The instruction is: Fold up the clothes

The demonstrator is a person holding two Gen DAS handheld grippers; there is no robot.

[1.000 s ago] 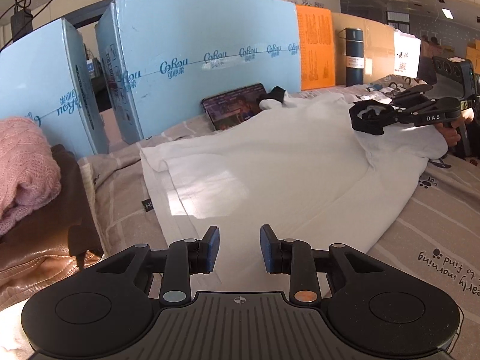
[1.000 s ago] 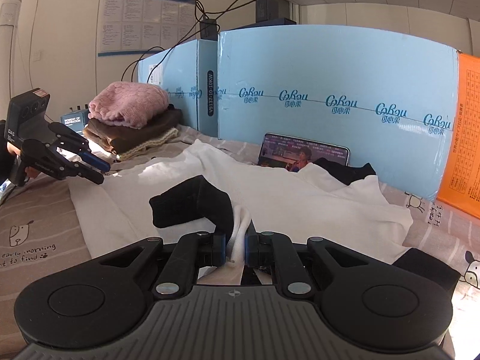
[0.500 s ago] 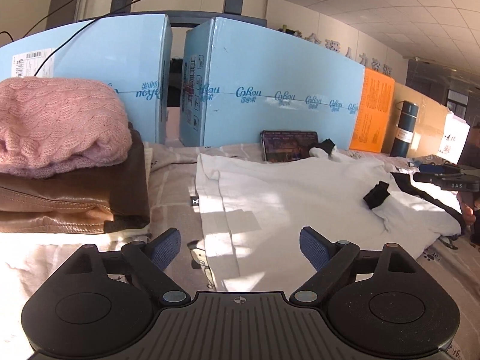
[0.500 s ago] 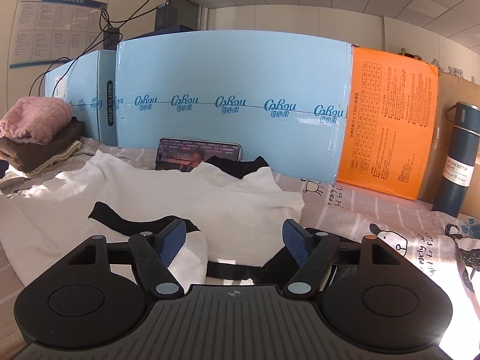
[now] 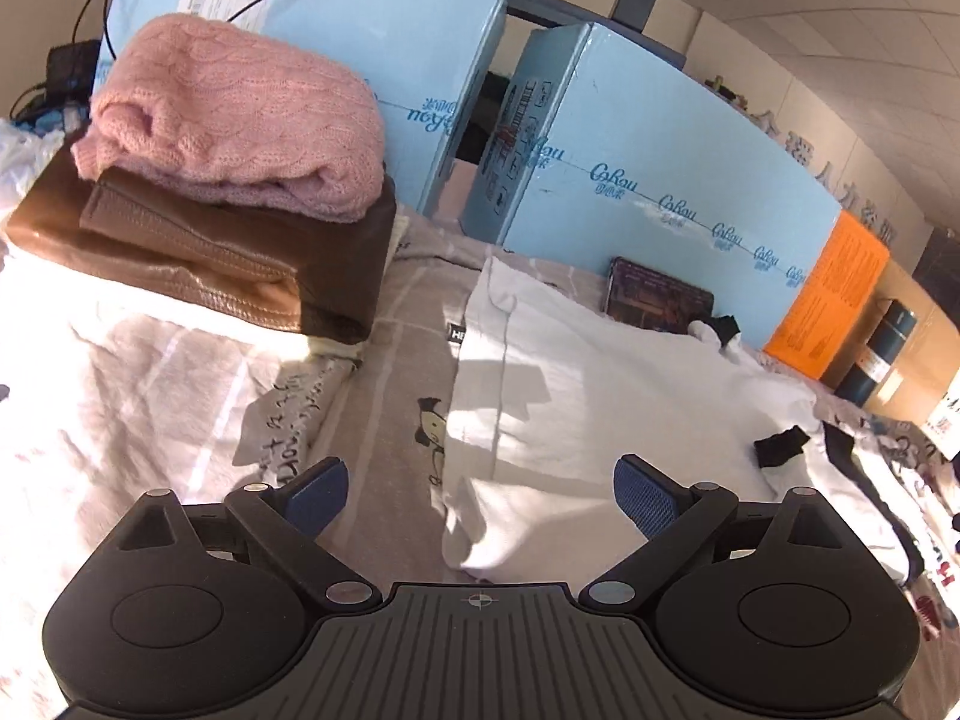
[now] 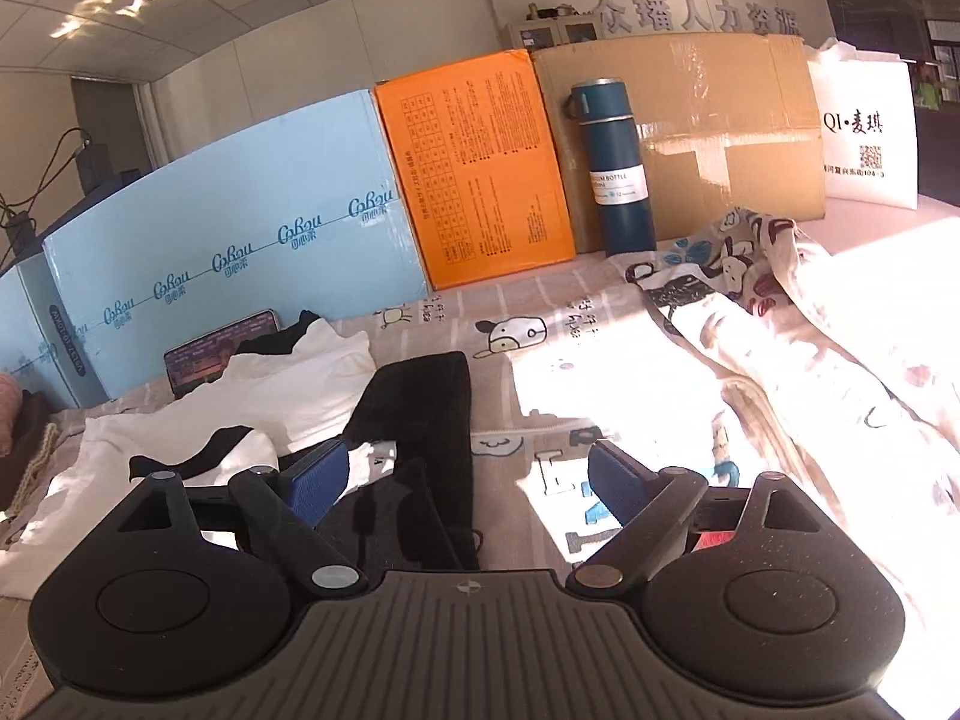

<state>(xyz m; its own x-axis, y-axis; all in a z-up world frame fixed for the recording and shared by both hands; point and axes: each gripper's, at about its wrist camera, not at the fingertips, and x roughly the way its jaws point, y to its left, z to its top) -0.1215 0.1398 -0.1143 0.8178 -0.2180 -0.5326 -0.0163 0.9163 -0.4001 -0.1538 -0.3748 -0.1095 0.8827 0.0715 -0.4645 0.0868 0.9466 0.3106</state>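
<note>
A white shirt with black cuffs (image 5: 600, 396) lies spread on the patterned bed sheet (image 5: 402, 360). My left gripper (image 5: 480, 495) is open and empty, just above the shirt's near left corner. The shirt also shows in the right wrist view (image 6: 264, 396), with its black sleeve part (image 6: 426, 420) running toward the camera. My right gripper (image 6: 462, 483) is open and empty above that black part.
A pink knit sweater (image 5: 240, 120) sits on a folded brown jacket (image 5: 228, 252) at the left. Blue foam boards (image 5: 630, 180), a phone (image 5: 660, 300), an orange board (image 6: 480, 168), a dark blue bottle (image 6: 618, 162) and a cardboard box (image 6: 720, 120) line the back. A printed blanket (image 6: 780, 324) lies at the right.
My right gripper has opened and let go of the shirt sleeve, then swung right. My left gripper has opened wide and swung left toward the shirt's left edge.
</note>
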